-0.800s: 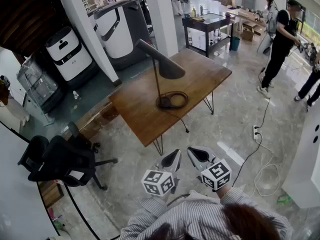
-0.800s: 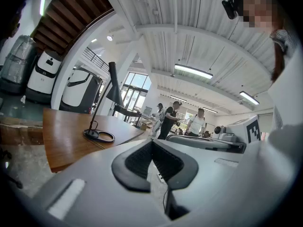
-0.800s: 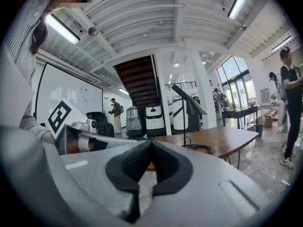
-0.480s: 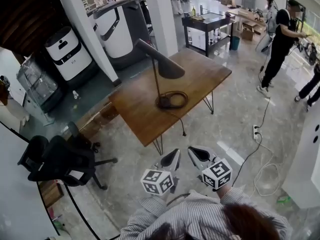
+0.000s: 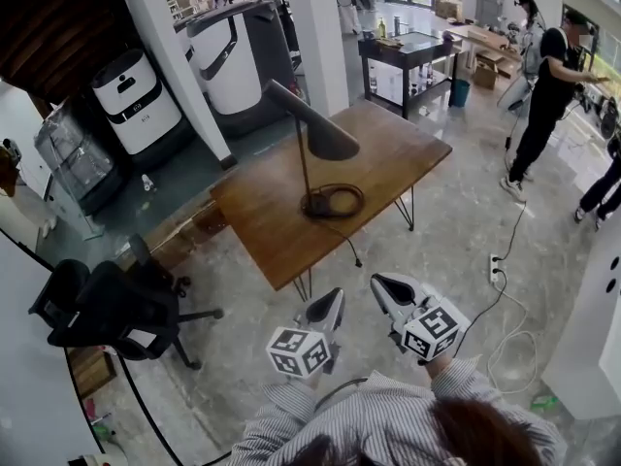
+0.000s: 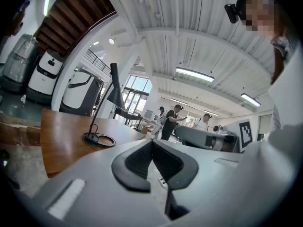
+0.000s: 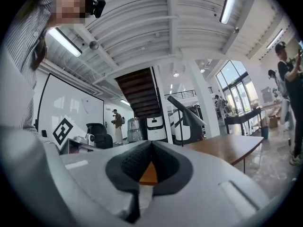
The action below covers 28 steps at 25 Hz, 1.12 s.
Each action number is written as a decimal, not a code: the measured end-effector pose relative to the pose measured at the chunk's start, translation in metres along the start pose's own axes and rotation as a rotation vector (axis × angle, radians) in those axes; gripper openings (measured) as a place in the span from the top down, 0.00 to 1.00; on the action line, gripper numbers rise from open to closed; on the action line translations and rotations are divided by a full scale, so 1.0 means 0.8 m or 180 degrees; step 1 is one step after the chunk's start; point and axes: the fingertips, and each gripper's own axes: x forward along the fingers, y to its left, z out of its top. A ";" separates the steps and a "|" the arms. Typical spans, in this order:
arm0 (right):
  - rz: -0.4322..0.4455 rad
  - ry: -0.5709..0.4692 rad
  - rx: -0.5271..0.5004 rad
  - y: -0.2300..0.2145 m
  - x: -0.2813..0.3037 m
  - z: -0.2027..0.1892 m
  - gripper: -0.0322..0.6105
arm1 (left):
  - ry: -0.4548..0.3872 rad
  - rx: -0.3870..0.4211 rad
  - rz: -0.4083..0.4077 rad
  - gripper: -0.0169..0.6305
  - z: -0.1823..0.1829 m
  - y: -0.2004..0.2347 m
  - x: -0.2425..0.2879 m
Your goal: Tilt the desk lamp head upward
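A black chair (image 5: pixel 107 309) stands on the floor at far left, with white machines (image 5: pixel 136 100) behind it by a column. The wooden table (image 5: pixel 272 221) sits mid-room, turned corner-on to the person. The lamp (image 5: pixel 306 158) stands on it, its round base (image 5: pixel 318 202) close to the near edge, about halfway along. A cord (image 5: pixel 351 194) lies looped beside the base and runs off that edge to the floor. The thin stem rises upright, and the cone head (image 5: pixel 325 136) slopes down from the stem's top toward the table's right corner.

Both grippers hang over the floor in front of the person's striped shirt (image 5: pixel 388 425), well apart from the table and lamp. The left gripper (image 5: pixel 336 297) points toward the table's near corner. In its own view the left gripper (image 6: pixel 152 141) has its jaws clenched tip to tip, with nothing between them, and the lamp (image 6: pixel 113 84) shows beyond at the left, on the table (image 6: pixel 61 136).

The right gripper (image 5: pixel 378 282) is just beside the left. In its view the right gripper (image 7: pixel 151 143) is likewise clenched and empty, the pads meeting at their tips, with the lamp (image 7: pixel 187 111) ahead to the right.

A power strip (image 5: pixel 497 258) lies on the floor right of the table, and a person in black (image 5: pixel 548 76) stands at far right.
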 end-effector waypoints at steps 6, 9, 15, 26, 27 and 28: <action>-0.0043 0.0211 -0.0009 -0.036 0.025 -0.016 0.95 | -0.0025 0.0046 0.0171 0.96 0.008 0.040 0.022; -0.0042 0.0287 -0.0019 -0.053 0.046 -0.023 0.95 | -0.0076 -0.0024 0.0227 0.96 0.018 0.067 0.042; -0.0025 0.0263 0.0013 -0.098 0.118 -0.019 0.95 | -0.0029 0.0061 0.0225 0.96 0.046 0.128 0.100; -0.0198 0.0123 0.0174 -0.193 0.279 0.011 0.88 | 0.0141 0.0164 0.0124 0.96 0.117 0.263 0.215; -0.0191 0.0127 0.0200 -0.197 0.291 0.010 0.85 | 0.0190 0.0181 0.0120 0.96 0.116 0.275 0.223; -0.0173 0.0136 0.0234 -0.201 0.303 0.008 0.83 | 0.0233 0.0197 0.0131 0.96 0.116 0.288 0.230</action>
